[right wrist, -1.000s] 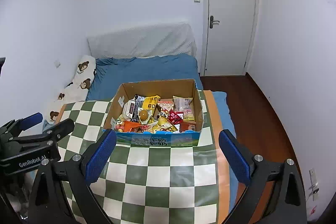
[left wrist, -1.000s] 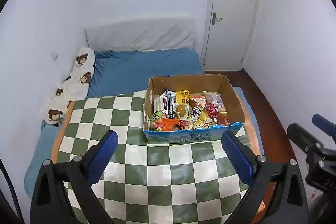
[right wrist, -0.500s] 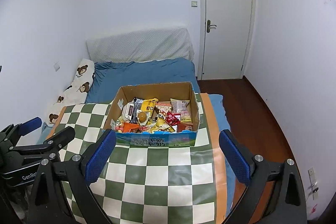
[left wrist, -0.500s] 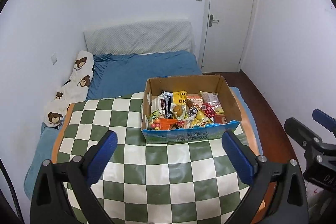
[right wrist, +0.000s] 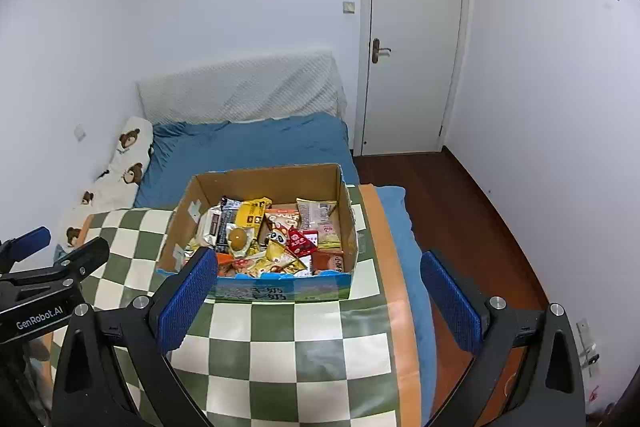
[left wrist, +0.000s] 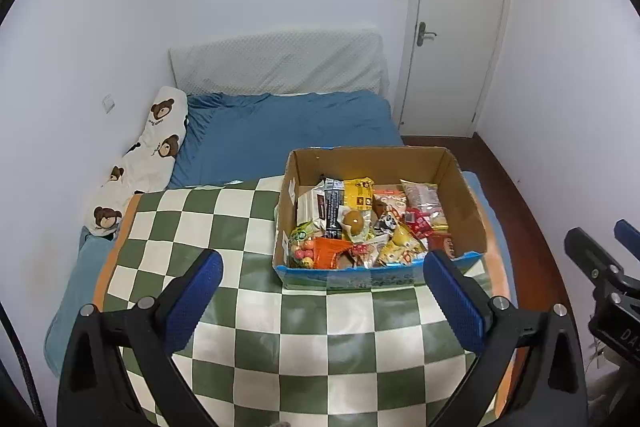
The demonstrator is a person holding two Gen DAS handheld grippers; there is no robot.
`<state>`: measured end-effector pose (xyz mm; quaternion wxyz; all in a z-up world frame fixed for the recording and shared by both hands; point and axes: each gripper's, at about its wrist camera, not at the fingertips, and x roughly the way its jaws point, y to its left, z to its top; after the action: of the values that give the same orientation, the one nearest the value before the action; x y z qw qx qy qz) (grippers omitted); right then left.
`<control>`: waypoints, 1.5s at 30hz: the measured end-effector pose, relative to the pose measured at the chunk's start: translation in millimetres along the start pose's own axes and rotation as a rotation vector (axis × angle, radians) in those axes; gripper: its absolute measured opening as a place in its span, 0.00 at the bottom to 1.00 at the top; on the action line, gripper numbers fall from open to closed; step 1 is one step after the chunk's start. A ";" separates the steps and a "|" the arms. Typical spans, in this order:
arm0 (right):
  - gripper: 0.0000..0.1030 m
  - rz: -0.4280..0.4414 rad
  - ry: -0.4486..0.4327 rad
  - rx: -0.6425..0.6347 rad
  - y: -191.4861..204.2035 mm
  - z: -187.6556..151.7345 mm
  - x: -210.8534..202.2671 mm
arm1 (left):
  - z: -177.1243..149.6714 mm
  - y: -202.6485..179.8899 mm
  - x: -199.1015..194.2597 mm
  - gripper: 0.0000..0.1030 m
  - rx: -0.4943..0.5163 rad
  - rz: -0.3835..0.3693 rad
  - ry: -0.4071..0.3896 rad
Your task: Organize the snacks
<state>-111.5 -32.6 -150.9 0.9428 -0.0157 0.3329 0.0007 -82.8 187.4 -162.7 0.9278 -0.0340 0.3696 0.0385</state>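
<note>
On the far right part of the checkered tablecloth: an open cardboard box sits with its blue printed front wall toward the cameras.
Snacks: all visible packets lie heaped inside the box, overlapping one another; none shows on the cloth outside it.
Named packets: a yellow packet beside a black-and-white bar, a red packet, an orange packet at the front wall.
Left gripper: spread wide and holding nothing, hovering above the cloth, near side of the box.
Right gripper: likewise spread wide and holding nothing, its left pad level with the box's front left corner.
Stage: undecided; a full box fits either snacks already gathered or snacks waiting to be sorted out.
Handling judgement: the packets are thin, slippery and interleaved, so any pick would go best on a top-lying one, pinched at a sealed edge, with the other gripper steadying the light box.
Change from the earlier frames: both views sit a little higher and further back, so the box appears slightly lower and smaller; box and packets lie as before, and both grippers remain spread.
</note>
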 end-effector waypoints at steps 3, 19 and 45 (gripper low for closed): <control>1.00 -0.017 0.009 -0.007 1.1 4.8 13.5 | 5.4 -0.3 16.0 1.00 -0.003 0.005 0.025; 1.00 -0.018 0.146 -0.014 1.6 8.4 95.7 | 12.7 -12.9 85.3 1.00 0.012 0.000 0.174; 1.00 -0.025 0.166 0.015 -8.4 3.1 104.7 | 13.5 -22.2 88.0 1.00 0.031 -0.006 0.173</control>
<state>-27.9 -41.9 -214.0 0.9121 -0.0128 0.4095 -0.0147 -7.8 170.6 -212.7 0.8929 -0.0240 0.4489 0.0271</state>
